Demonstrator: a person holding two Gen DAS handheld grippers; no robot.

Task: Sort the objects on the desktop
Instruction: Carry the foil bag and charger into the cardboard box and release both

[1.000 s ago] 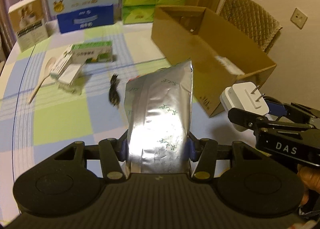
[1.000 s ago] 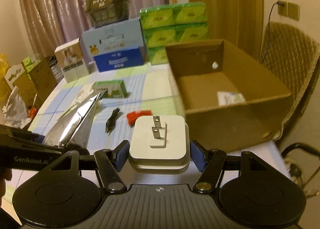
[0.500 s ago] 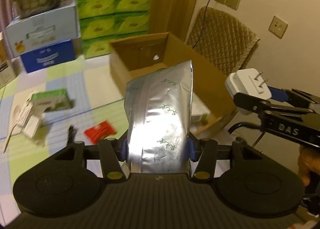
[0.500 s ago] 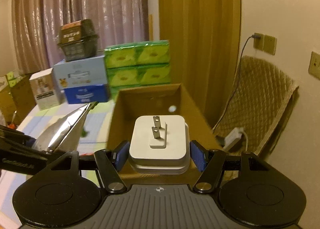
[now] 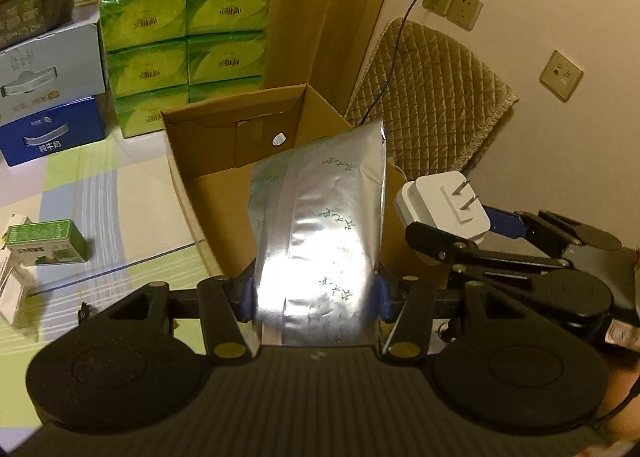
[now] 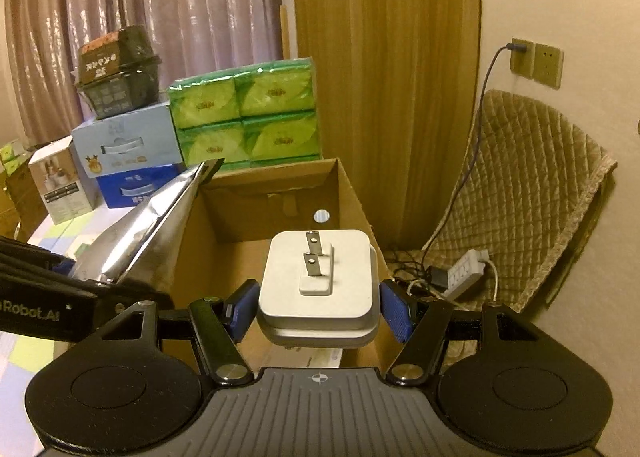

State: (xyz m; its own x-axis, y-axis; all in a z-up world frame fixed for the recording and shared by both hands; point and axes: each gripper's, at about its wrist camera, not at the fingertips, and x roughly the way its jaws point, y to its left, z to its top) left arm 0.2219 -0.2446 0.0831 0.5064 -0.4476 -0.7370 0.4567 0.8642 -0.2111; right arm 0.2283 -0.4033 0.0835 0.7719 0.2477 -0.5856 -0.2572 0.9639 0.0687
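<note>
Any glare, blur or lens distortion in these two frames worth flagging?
Left wrist view: hot glare on the foil pouch, washing out its print; fisheye bends the curtain edge. Right wrist view: dim warm light, the white charger sharp, no glare, wall and chair curved at the rim.

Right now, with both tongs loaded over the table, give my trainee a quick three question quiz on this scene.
1. True or false: the left tongs are shut on a silver foil pouch.
2. Which object do the right tongs grip? A) red packet B) white plug adapter C) wooden spoon
3. Fill in: behind the cardboard box stands a stack of ____ tissue packs.

Key: 1 true; 2 B; 3 green.
</note>
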